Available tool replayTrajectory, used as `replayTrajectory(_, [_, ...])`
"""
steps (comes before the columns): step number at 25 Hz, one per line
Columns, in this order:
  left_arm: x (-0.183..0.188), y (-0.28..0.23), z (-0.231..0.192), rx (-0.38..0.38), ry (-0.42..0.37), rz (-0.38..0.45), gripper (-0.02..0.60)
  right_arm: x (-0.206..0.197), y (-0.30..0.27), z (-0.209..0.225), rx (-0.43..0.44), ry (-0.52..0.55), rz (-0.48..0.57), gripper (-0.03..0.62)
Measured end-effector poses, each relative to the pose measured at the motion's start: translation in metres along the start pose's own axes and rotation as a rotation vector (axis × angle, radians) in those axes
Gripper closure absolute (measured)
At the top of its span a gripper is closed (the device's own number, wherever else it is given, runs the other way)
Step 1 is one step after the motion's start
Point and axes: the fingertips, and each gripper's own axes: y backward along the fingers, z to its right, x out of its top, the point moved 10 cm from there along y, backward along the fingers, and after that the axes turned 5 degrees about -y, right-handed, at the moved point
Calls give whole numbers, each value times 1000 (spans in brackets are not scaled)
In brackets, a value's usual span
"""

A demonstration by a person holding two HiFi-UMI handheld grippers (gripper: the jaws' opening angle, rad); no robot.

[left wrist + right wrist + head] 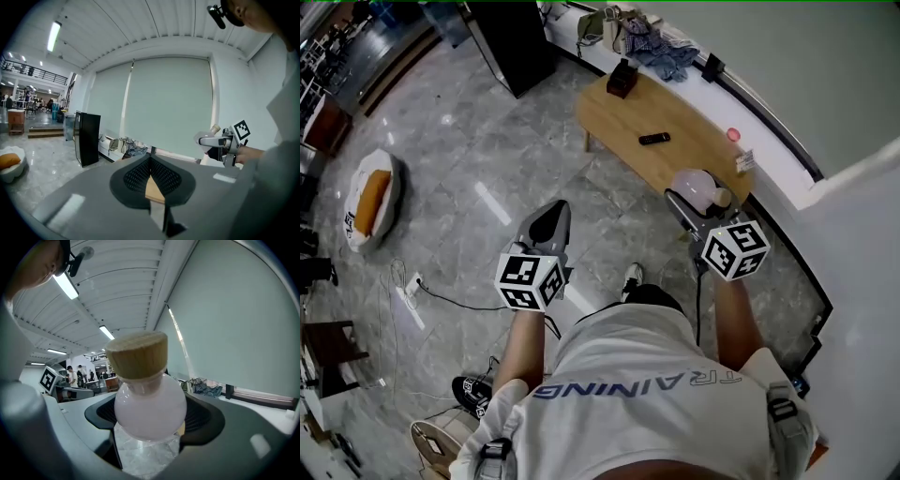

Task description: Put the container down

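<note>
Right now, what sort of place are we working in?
Likely a large open office or showroom hall: polished grey stone floor, a low wooden table by a long blind-covered window, and a railed mezzanine further back.

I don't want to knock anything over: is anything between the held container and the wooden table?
Nothing visible does. The container, held in the right gripper, hangs by the table's bare near end; the remote lies farther along.

- the container (pixel 150 404) was milky pale pink, its stopper (pixel 137 355) tan
- the left gripper (pixel 553 208) was grey, its cube black-and-white squares
- the far table (pixel 675 155) was light wood
- the remote (pixel 653 139) was black
- the floor (pixel 487 159) was grey, marbled
</note>
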Motion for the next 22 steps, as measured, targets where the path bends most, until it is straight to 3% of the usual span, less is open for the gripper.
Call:
replayTrajectory(10, [28,-138,8,-76,-34,-56,583,26,-37,120,-107,-51,5,184])
replayTrajectory(16, [40,-210,-8,-145,-37,-71,583,32,-70,157,-169,-66,-7,184])
replayTrajectory(22, [46,-301,-48,-269,-37,-98,583,38,-114,184,-286,-87,3,184])
